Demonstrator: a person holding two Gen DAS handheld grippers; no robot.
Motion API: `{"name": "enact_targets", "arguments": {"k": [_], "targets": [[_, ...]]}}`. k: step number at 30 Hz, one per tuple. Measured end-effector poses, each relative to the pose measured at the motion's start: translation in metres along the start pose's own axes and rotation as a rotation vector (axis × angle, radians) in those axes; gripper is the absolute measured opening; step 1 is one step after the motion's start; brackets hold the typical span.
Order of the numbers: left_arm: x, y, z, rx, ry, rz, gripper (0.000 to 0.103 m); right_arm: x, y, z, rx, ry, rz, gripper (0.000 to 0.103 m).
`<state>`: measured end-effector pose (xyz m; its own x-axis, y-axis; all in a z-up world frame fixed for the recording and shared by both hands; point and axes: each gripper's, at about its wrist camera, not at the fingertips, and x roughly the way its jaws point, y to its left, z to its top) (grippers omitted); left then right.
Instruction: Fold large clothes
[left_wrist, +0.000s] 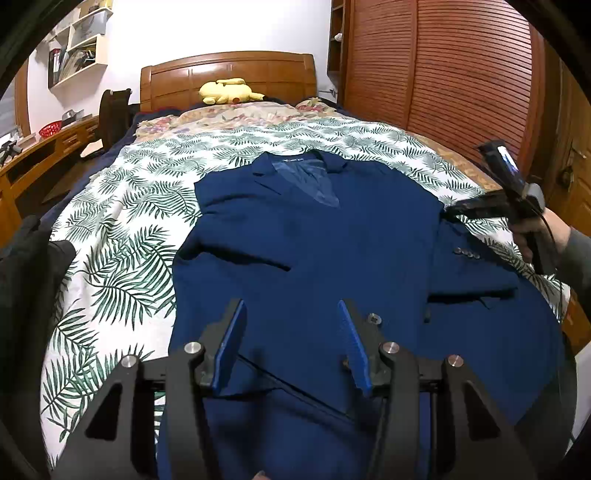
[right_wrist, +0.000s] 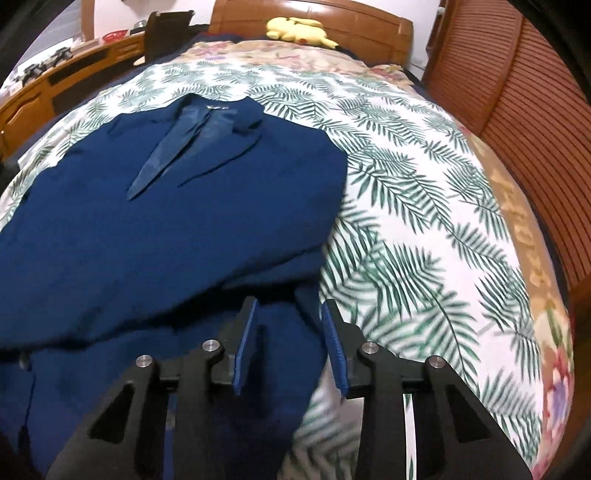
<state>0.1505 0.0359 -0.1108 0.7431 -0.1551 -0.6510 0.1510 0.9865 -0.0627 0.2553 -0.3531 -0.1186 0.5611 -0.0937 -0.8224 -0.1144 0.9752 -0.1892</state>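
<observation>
Blazer (left_wrist: 317, 236) lies front-up on the bed (left_wrist: 122, 236), collar toward the headboard, right sleeve already laid across the front. I judge I'm between folds, setting up the next one on the lower half. Left gripper (left_wrist: 291, 343) hovers over the hem area, jaws apart, nothing clamped. Right gripper (right_wrist: 290, 343) sits over the blazer's right edge, jaws partly apart, cloth below them, no grip that I can see. Next I need each gripper to pinch a hem corner and carry it up toward the collar.
</observation>
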Motion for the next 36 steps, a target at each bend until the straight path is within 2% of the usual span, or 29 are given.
{"name": "enact_targets", "arguments": {"k": [2, 6, 7, 9, 10, 13, 17, 18, 19, 21, 22, 26, 27, 28, 31, 34, 36], "targets": [[0.0, 0.001, -0.001, 0.0, 0.006, 0.003, 0.05, 0.01, -0.001, 0.007, 0.005, 0.008, 0.009, 0.032], [-0.001, 0.002, -0.003, -0.002, 0.01, 0.004, 0.05, 0.017, -0.006, 0.013, 0.015, -0.002, 0.004, 0.0], [-0.001, 0.002, -0.002, -0.002, 0.009, 0.004, 0.05, 0.017, -0.01, 0.013, 0.037, -0.006, -0.015, 0.0], [-0.002, 0.003, -0.002, -0.003, 0.006, 0.002, 0.05, 0.023, -0.03, 0.01, 0.104, 0.022, -0.111, 0.0], [-0.002, 0.003, -0.002, -0.005, 0.006, 0.001, 0.05, 0.026, -0.042, 0.007, 0.14, 0.037, -0.126, 0.0], [-0.004, 0.005, -0.003, -0.006, 0.0, 0.0, 0.05, 0.019, -0.057, 0.0, 0.169, 0.013, -0.097, 0.0], [-0.004, 0.006, -0.002, -0.009, -0.002, 0.001, 0.05, -0.002, -0.052, -0.002, 0.123, -0.029, -0.037, 0.0], [-0.004, 0.006, -0.002, -0.01, -0.002, 0.002, 0.05, -0.004, -0.048, -0.001, 0.109, -0.036, -0.029, 0.003], [-0.004, 0.006, -0.002, -0.011, -0.003, 0.003, 0.05, -0.006, -0.044, 0.001, 0.099, -0.042, -0.017, 0.01], [-0.003, 0.005, -0.001, -0.01, -0.001, 0.003, 0.05, -0.007, -0.036, 0.007, 0.104, -0.049, 0.033, 0.048], [-0.003, 0.005, -0.002, -0.008, 0.0, 0.004, 0.05, -0.007, -0.033, 0.009, 0.114, -0.054, 0.064, 0.052], [-0.001, 0.004, -0.002, -0.002, 0.008, 0.008, 0.05, 0.005, -0.019, 0.021, 0.133, -0.061, 0.091, 0.051], [-0.001, 0.004, -0.002, -0.001, 0.011, 0.009, 0.05, 0.01, -0.017, 0.022, 0.136, -0.047, 0.086, 0.046], [0.0, 0.003, -0.002, -0.001, 0.012, 0.009, 0.05, 0.016, -0.015, 0.023, 0.137, -0.026, 0.08, 0.03], [-0.001, 0.004, -0.003, -0.004, 0.009, 0.007, 0.05, 0.032, -0.011, 0.025, 0.119, 0.023, 0.065, 0.008], [-0.004, 0.005, -0.003, -0.008, 0.002, 0.0, 0.05, 0.035, -0.013, 0.024, 0.088, 0.006, 0.043, 0.0], [-0.005, 0.005, -0.003, -0.009, -0.001, 0.0, 0.05, 0.034, -0.018, 0.024, 0.083, -0.012, -0.048, 0.0]]}}
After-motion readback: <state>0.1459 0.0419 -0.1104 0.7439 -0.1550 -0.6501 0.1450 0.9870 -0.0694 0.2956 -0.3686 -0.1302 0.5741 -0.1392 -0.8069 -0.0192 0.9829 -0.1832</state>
